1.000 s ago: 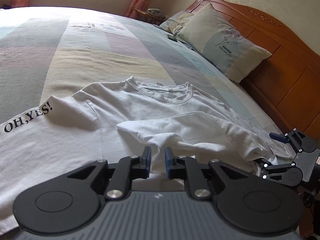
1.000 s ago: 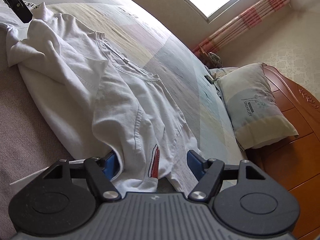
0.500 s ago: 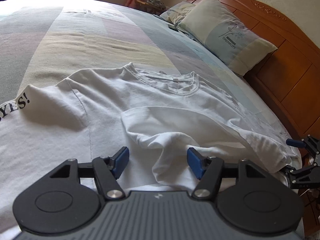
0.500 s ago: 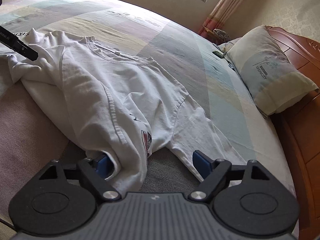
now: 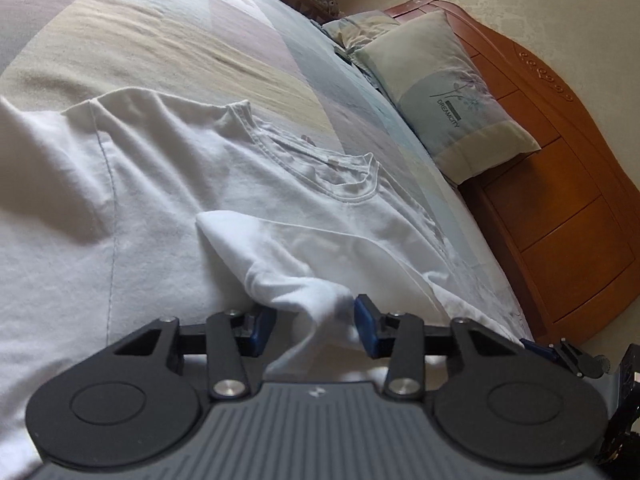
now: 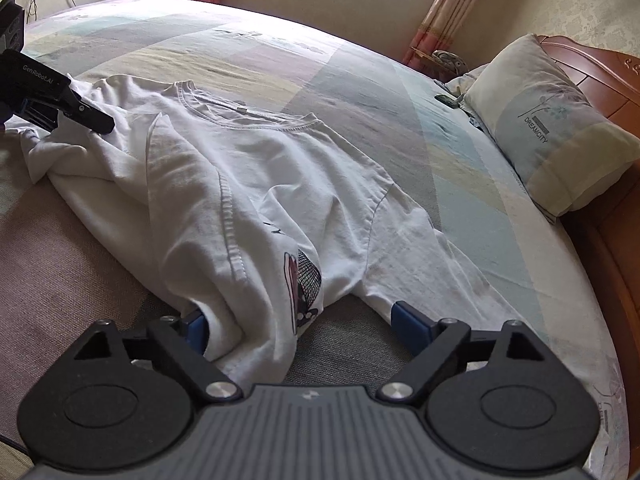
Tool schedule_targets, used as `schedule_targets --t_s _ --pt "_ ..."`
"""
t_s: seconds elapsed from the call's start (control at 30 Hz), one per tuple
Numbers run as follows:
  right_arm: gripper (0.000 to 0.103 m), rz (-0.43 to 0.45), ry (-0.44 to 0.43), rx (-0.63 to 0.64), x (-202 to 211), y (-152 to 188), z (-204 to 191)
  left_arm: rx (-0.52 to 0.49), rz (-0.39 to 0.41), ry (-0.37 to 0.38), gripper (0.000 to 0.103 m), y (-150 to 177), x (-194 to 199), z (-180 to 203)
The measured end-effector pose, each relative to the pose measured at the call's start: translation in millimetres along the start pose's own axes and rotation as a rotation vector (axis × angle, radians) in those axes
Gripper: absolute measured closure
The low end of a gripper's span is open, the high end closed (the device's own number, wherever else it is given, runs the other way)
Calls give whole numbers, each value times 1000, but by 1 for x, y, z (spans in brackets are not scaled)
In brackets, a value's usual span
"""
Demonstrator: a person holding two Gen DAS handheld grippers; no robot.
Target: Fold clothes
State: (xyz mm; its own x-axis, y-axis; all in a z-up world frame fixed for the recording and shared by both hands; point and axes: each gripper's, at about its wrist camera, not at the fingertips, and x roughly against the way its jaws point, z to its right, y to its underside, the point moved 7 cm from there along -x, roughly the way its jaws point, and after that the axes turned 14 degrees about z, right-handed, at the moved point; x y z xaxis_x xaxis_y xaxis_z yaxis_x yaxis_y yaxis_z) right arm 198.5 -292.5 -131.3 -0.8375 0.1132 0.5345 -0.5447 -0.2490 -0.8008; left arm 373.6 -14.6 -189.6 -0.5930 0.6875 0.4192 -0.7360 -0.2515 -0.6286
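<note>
A white T-shirt [image 6: 256, 184] lies spread on the bed [image 6: 280, 68], its body near the bed's near edge and its collar [image 5: 344, 184] turned toward the far side, with one sleeve reaching toward the headboard [image 5: 560, 184] end. In the left wrist view a fold of the shirt's cloth is doubled back over the chest and runs down between the blue pads of the left tongs [image 5: 316, 326], which stand partly apart with the cloth bunched loosely between them; neither pad visibly presses it. In the right wrist view the right tongs [image 6: 298, 326] are spread wide at the near edge of the bed, the hem of the shirt with its red and black print draped between them and over the left pad, while the right pad sits just beside the sleeve's edge. The left tongs also show at the far left of that view, their black tips lying on the bunched cloth. A pale pillow [image 6: 552, 136] printed "DREAMCITY" leans against the wooden headboard at the bed's head end.
</note>
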Motion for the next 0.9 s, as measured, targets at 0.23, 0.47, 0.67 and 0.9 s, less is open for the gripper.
schedule_targets --t_s 0.23,0.47,0.67,0.9 --pt "11 -1 -24 -84 -4 6 -2 103 2 -14 93 0 -9 -4" --pt "11 21 -53 -54 2 0 -2 -17 69 75 95 -4 60 54" --pt "11 34 -122 -47 15 -8 -1 -195 80 149 95 5 146 110" --pt "11 24 -329 -175 53 -6 1 -548 -80 113 95 64 211 152"
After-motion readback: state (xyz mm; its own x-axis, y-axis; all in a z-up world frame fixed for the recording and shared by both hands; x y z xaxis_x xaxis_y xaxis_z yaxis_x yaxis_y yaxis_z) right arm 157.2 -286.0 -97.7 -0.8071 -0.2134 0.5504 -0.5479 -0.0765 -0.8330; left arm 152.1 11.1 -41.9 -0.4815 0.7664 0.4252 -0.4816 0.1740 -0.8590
